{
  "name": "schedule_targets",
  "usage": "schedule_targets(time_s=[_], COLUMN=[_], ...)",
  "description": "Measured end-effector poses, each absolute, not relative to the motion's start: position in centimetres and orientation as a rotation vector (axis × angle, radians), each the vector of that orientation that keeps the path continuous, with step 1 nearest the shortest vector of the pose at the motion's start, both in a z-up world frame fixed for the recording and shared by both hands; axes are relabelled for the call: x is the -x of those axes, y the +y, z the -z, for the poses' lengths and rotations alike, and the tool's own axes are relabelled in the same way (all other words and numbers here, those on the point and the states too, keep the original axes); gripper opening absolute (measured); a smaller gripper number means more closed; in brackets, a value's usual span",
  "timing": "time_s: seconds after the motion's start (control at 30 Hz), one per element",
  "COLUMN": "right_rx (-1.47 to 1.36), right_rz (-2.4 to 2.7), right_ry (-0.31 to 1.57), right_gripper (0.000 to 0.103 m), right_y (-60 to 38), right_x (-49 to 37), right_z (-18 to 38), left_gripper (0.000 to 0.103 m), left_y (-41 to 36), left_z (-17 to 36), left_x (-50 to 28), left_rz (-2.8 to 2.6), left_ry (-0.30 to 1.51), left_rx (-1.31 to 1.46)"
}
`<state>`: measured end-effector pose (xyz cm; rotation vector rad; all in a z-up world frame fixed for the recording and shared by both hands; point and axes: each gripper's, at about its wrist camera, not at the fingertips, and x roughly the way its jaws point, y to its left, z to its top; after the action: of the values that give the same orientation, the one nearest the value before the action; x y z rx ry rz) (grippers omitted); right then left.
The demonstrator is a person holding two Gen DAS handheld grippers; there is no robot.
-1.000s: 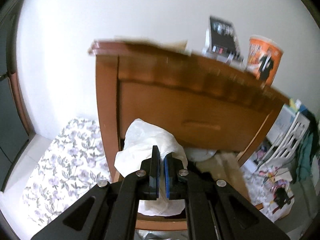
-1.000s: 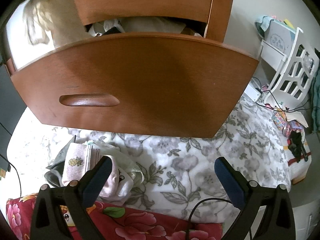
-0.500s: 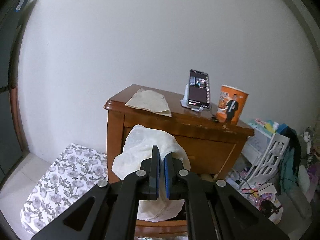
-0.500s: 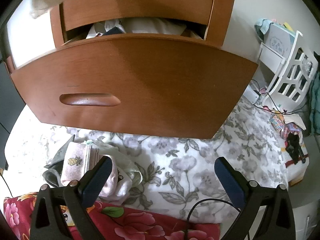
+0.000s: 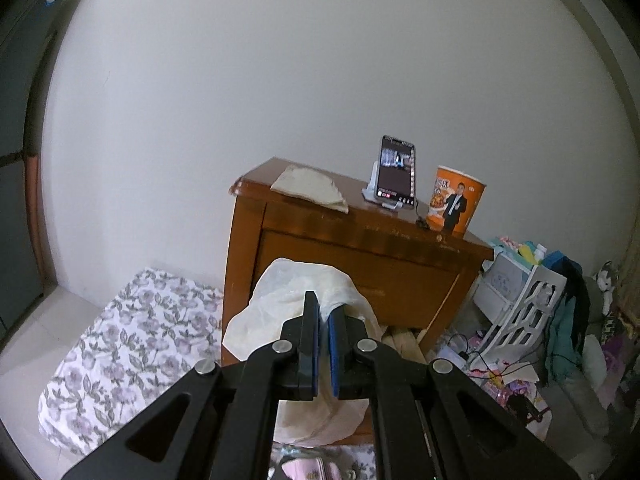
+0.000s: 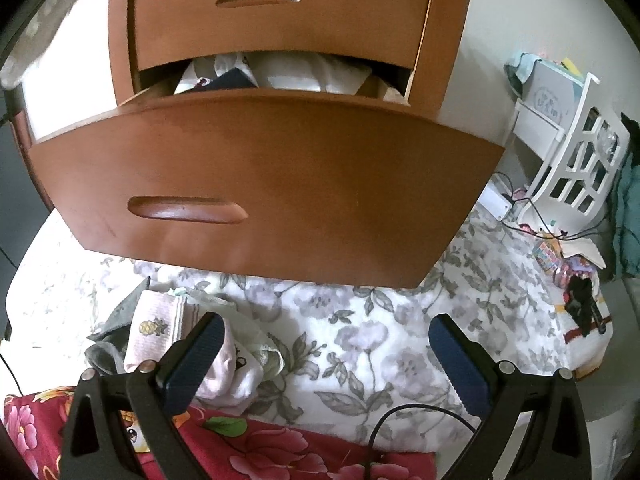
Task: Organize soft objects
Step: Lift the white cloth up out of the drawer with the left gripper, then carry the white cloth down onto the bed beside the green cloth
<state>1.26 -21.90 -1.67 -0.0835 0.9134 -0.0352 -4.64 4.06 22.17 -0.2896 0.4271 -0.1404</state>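
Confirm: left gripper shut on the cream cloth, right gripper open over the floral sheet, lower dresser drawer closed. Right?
Not quite. The lower drawer is pulled out, not closed; the right wrist view shows folded clothes inside it. The rest holds: the left gripper is shut on the cream cloth, and the right gripper is open over the floral sheet.

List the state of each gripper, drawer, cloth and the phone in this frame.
left gripper: shut on cream cloth, held in the air.
right gripper: open, holding nothing.
lower drawer: pulled out, clothes inside.
upper drawer: closed.
phone: propped upright, screen lit.
folded cloth: lying on dresser top.
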Motion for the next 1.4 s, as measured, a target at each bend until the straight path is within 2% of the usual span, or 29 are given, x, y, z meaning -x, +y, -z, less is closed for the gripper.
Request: schedule_targets(time_s=[1.4], right_rx=[0.096], right_rz=[0.040], right_ry=[0.860], right_gripper=[0.103], right_y=[-21.5], right_x=[-0.4], right_z=[0.9], left_gripper=[0.004], left_y=[1.8], left_z=[-13.1], left_x=[5.2], left_rz=[0.219], left_ry=[0.766], left_rx=[0.272])
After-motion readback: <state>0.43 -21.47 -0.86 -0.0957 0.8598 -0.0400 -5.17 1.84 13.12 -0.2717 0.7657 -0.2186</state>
